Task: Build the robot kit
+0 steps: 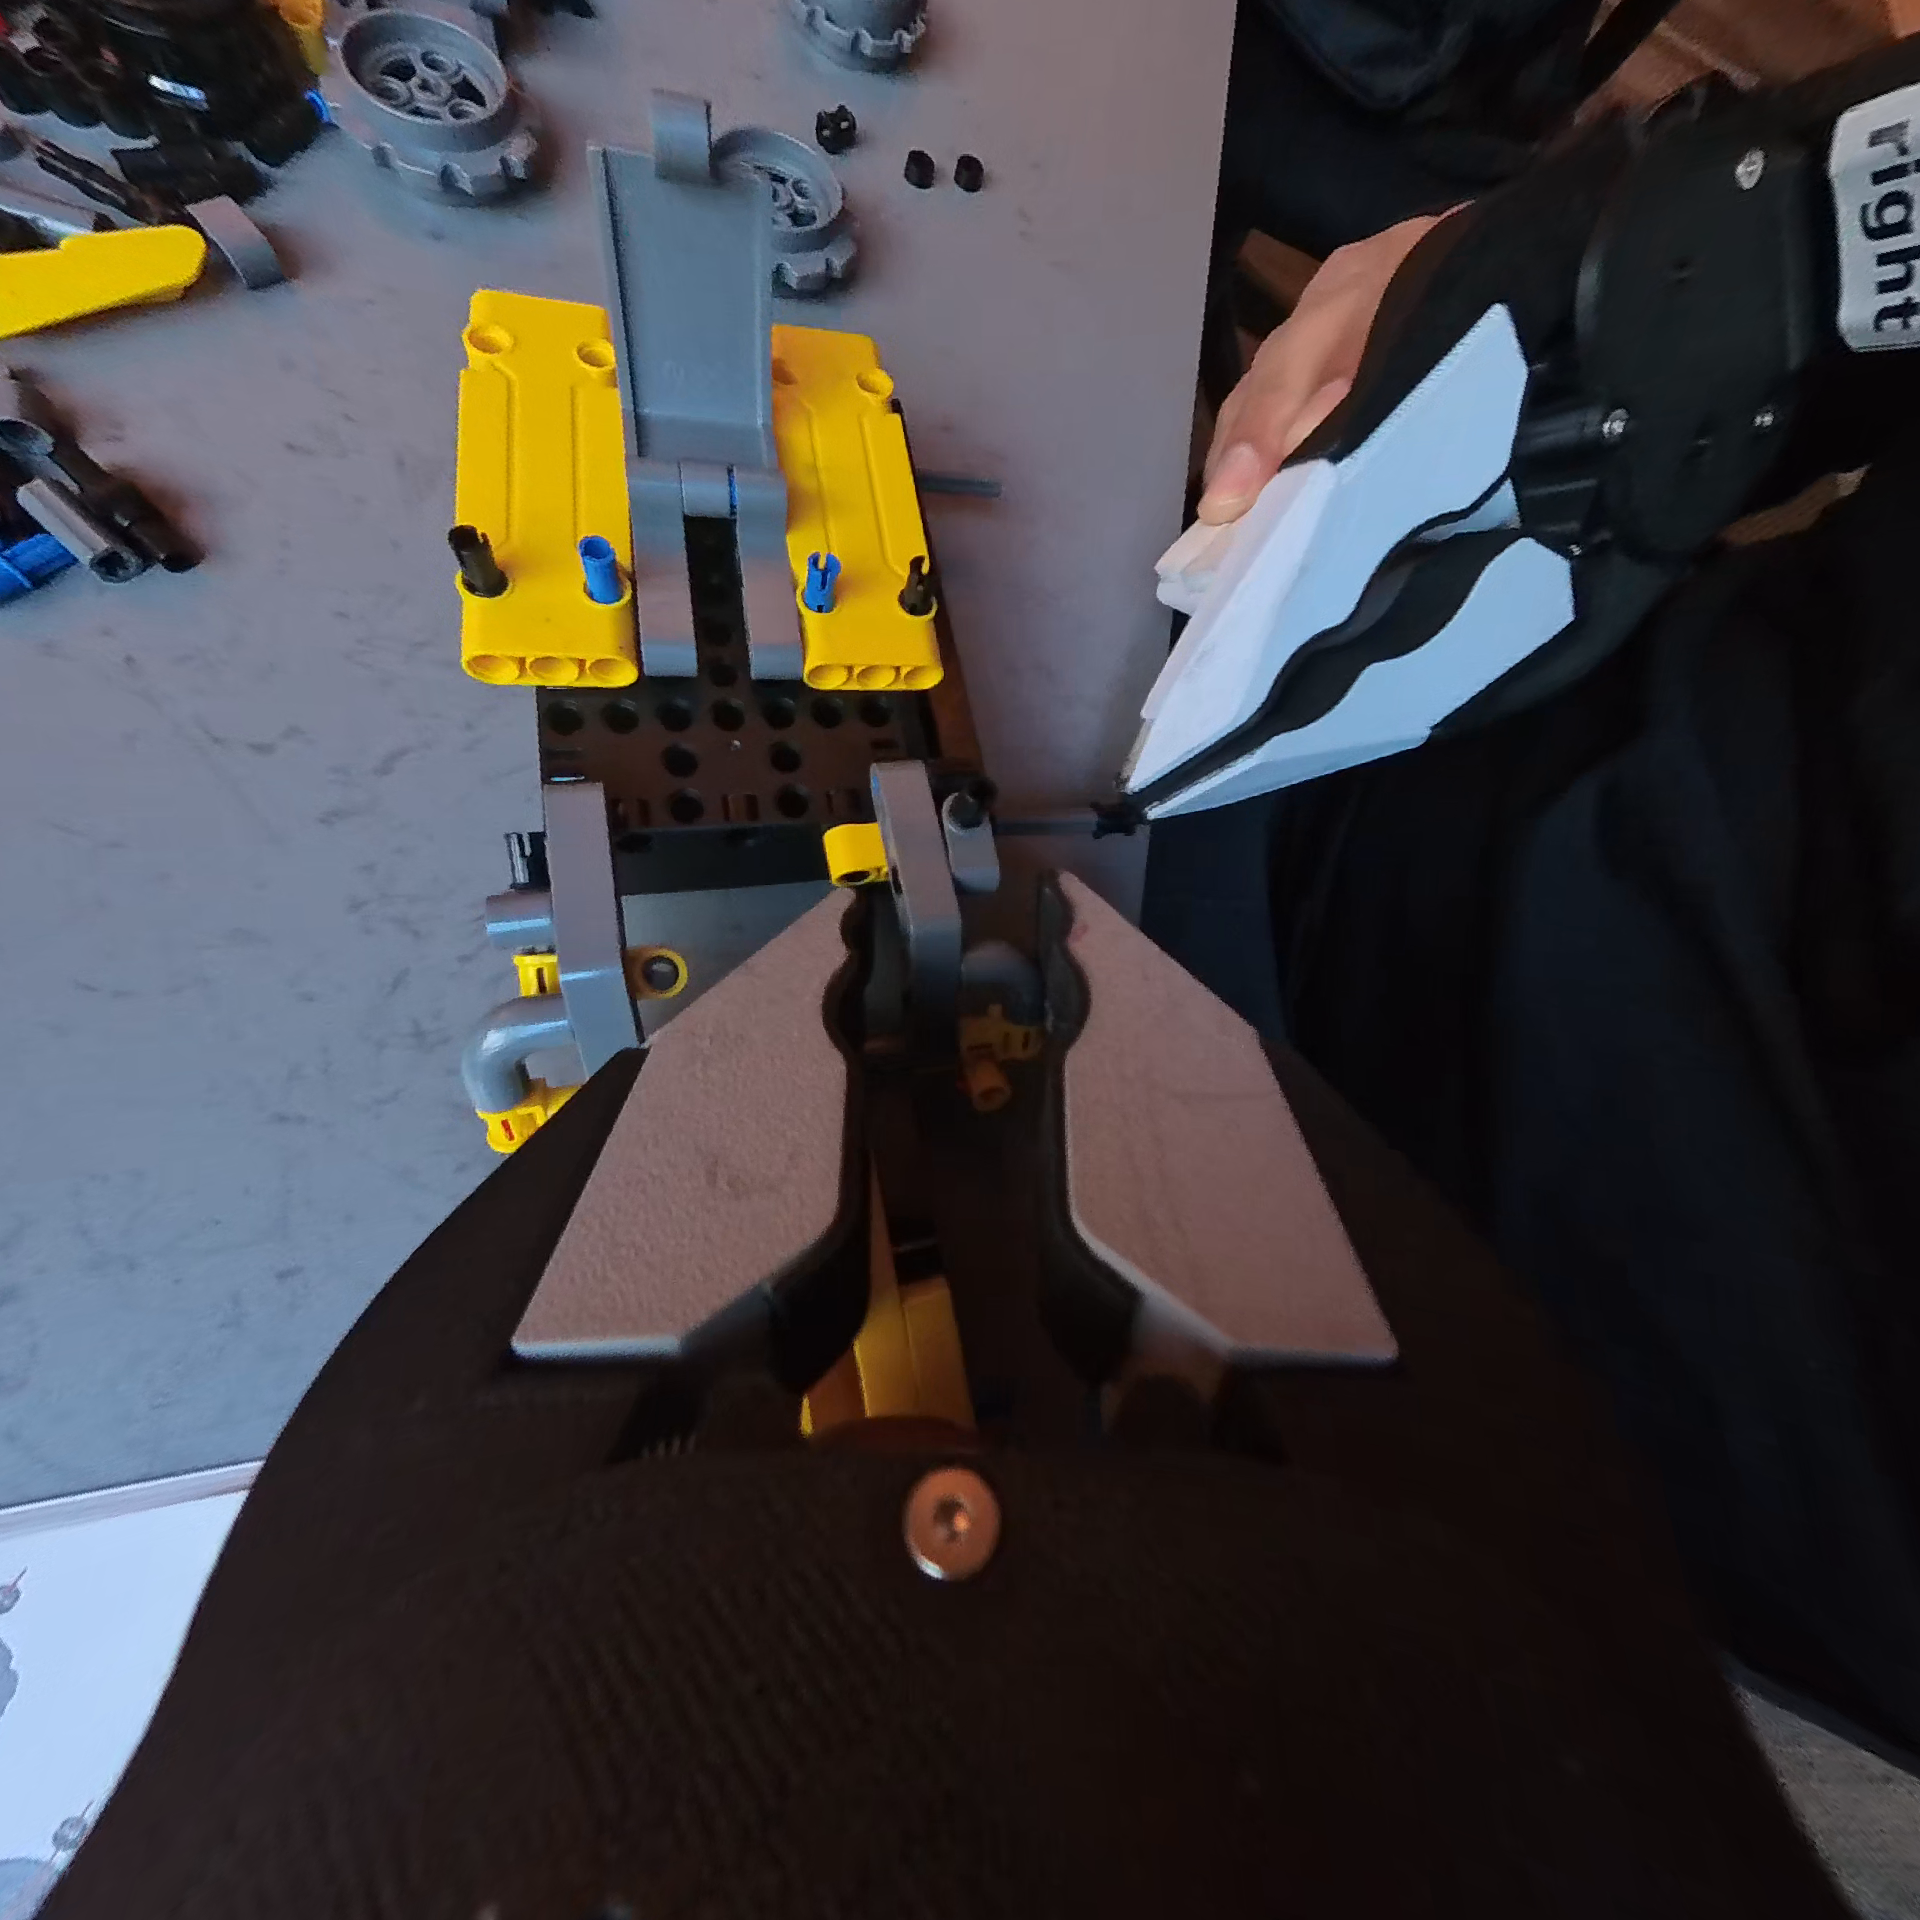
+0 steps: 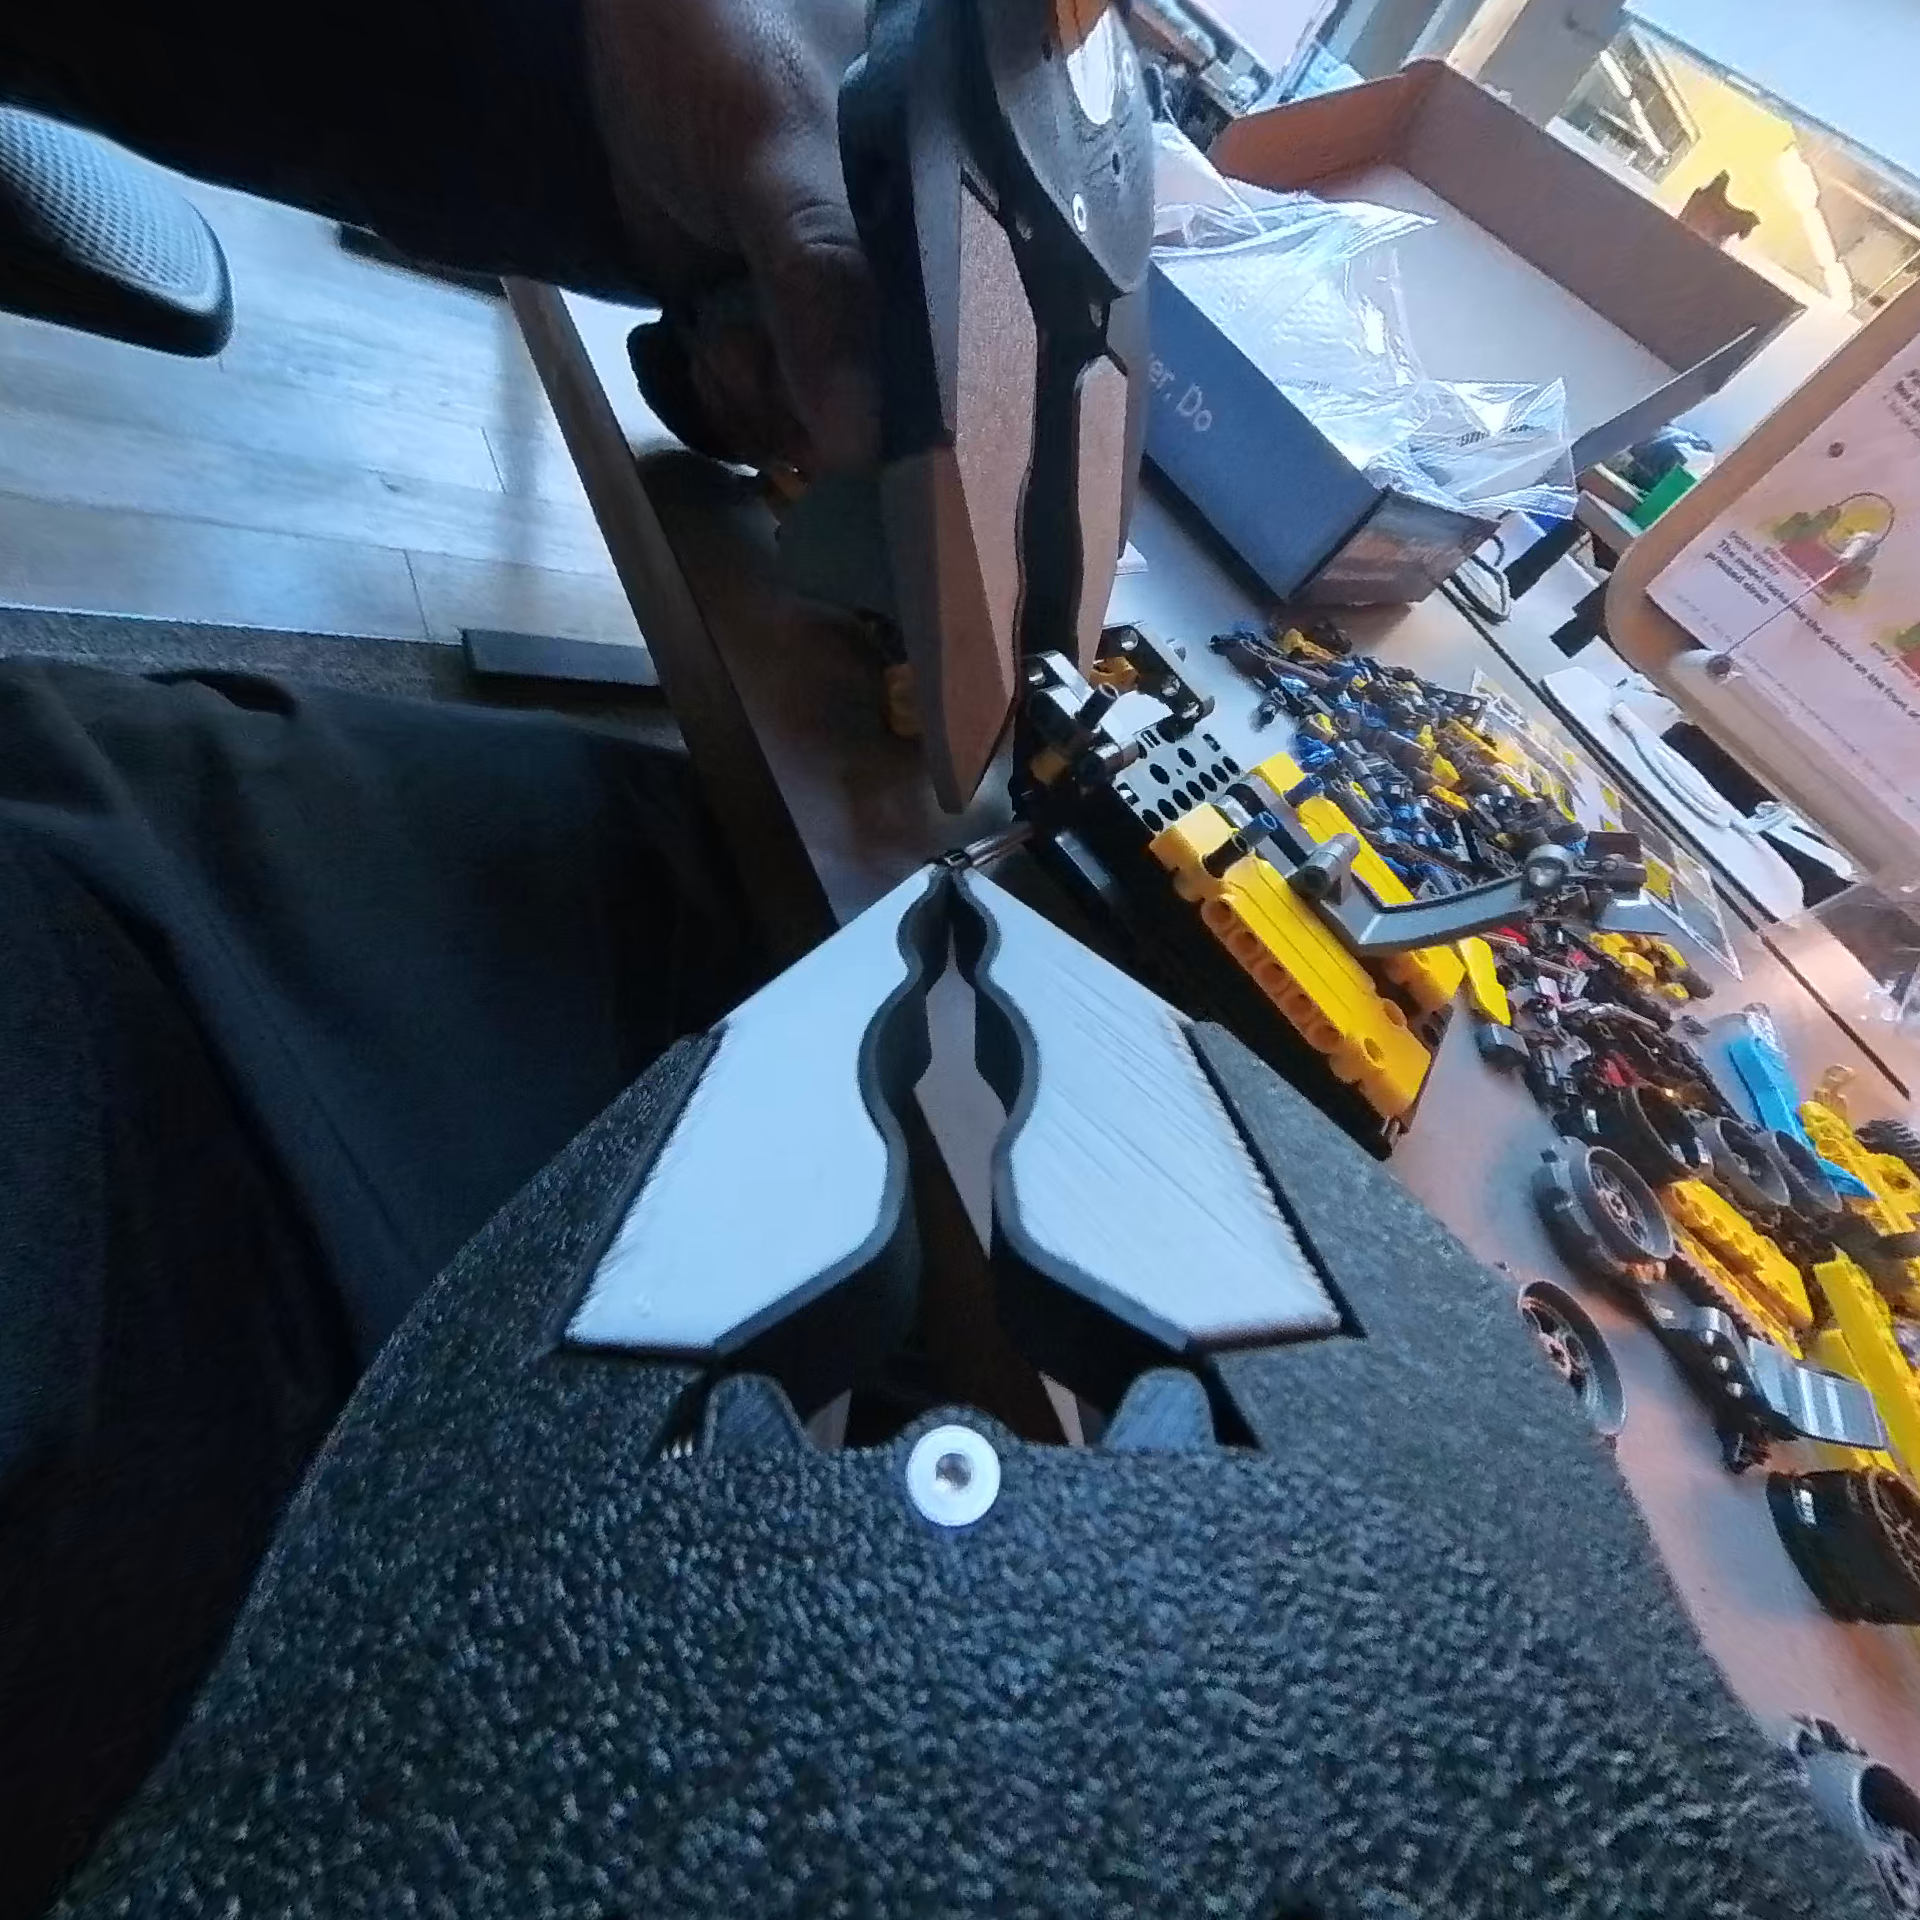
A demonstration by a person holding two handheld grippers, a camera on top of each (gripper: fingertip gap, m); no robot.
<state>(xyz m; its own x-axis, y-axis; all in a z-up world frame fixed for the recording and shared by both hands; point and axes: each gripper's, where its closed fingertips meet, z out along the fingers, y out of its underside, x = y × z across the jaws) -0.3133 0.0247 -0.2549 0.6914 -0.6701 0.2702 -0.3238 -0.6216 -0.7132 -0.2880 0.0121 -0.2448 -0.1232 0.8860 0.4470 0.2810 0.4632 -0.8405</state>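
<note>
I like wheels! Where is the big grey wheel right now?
In the left wrist view the big grey wheel lies flat on the table at the top left, beyond the yellow and black brick model, beside a smaller grey wheel.

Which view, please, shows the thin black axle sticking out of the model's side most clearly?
The left wrist view: the thin black axle runs sideways from the model into the right gripper, shut on its tip. The right wrist view shows only a short, dim stub at the fingertips.
</note>
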